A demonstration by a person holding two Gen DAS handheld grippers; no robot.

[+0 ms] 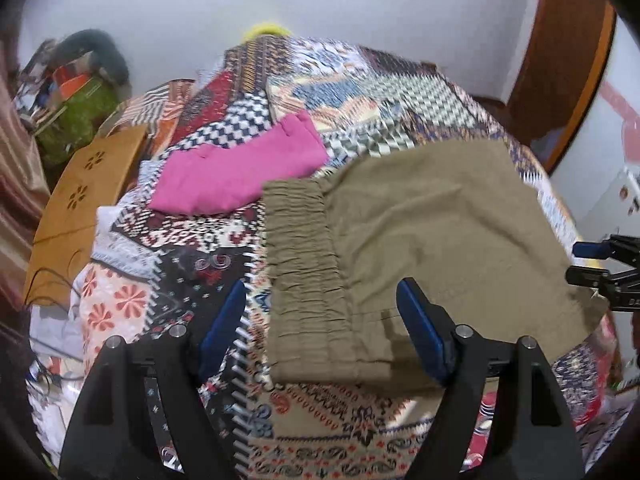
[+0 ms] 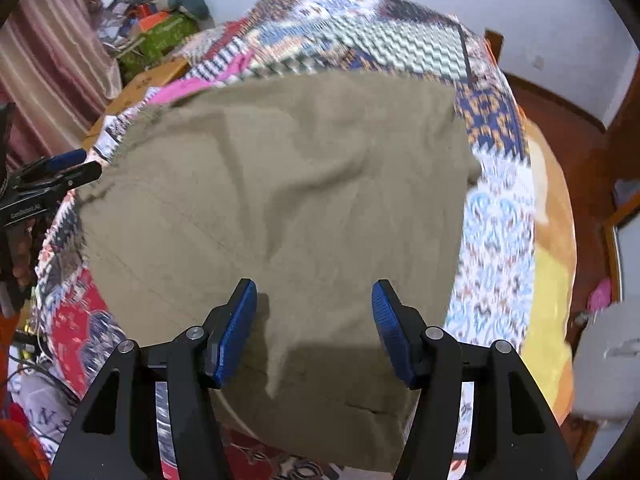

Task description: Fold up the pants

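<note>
Olive-khaki pants (image 1: 432,232) lie folded on the patchwork bedspread (image 1: 192,280), the gathered elastic waistband (image 1: 304,272) at their left edge. My left gripper (image 1: 320,320) is open and empty, hovering over the waistband's near corner. In the right wrist view the pants (image 2: 280,200) fill the middle, with some wrinkles. My right gripper (image 2: 314,320) is open and empty above their near edge. The right gripper also shows at the far right of the left wrist view (image 1: 600,264); the left gripper shows at the left of the right wrist view (image 2: 60,172).
A folded pink garment (image 1: 240,172) lies on the bed beyond the waistband. A wooden board (image 1: 88,200) and a cluttered pile with a green bag (image 1: 80,120) stand left of the bed. A wooden door (image 1: 568,60) is at the right. A yellow-orange blanket (image 2: 552,280) edges the bed's right side.
</note>
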